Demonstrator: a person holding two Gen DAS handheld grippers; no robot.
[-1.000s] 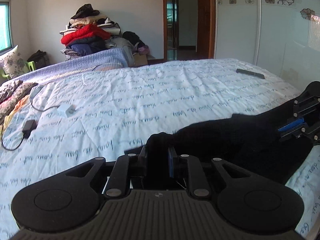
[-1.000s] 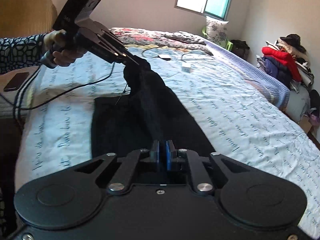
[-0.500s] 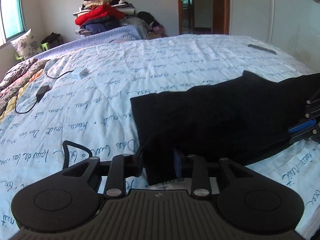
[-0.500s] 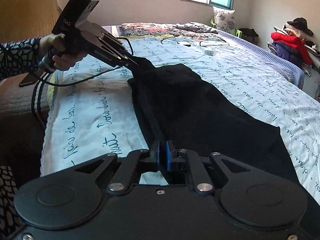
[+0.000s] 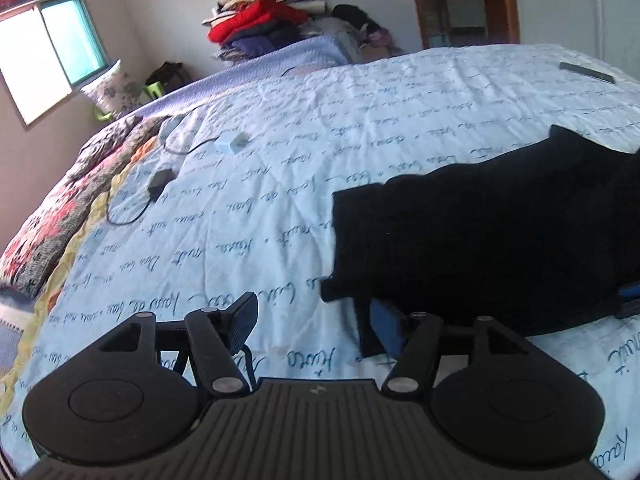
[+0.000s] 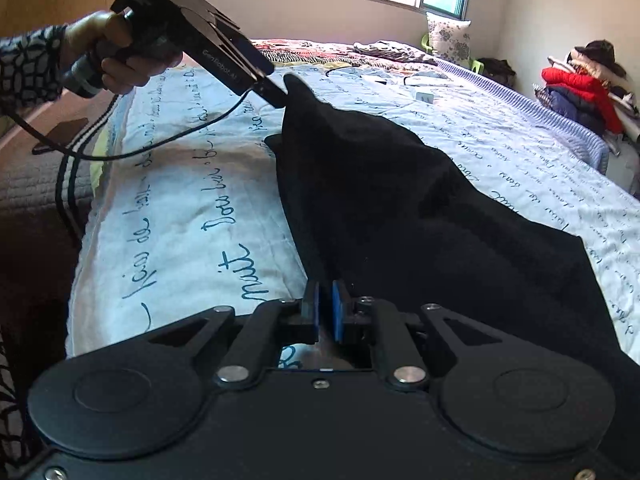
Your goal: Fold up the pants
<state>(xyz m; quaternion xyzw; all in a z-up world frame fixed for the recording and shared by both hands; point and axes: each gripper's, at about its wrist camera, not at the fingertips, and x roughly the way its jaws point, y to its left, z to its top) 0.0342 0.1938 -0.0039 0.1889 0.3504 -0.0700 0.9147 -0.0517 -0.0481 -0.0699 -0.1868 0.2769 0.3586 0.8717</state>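
The black pants (image 6: 400, 208) run lengthwise from six toward eleven o'clock, right gripper (image 6: 325, 308) pinching their near edge, left gripper (image 5: 312, 328) opening beside their corner.

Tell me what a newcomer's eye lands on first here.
The black pants spread across the script-printed bedspread, near its front edge. The right gripper is pinching their near edge, while the left gripper is opening at the other end. Far behind, a heap of clothes with a red jacket stands against the wall.
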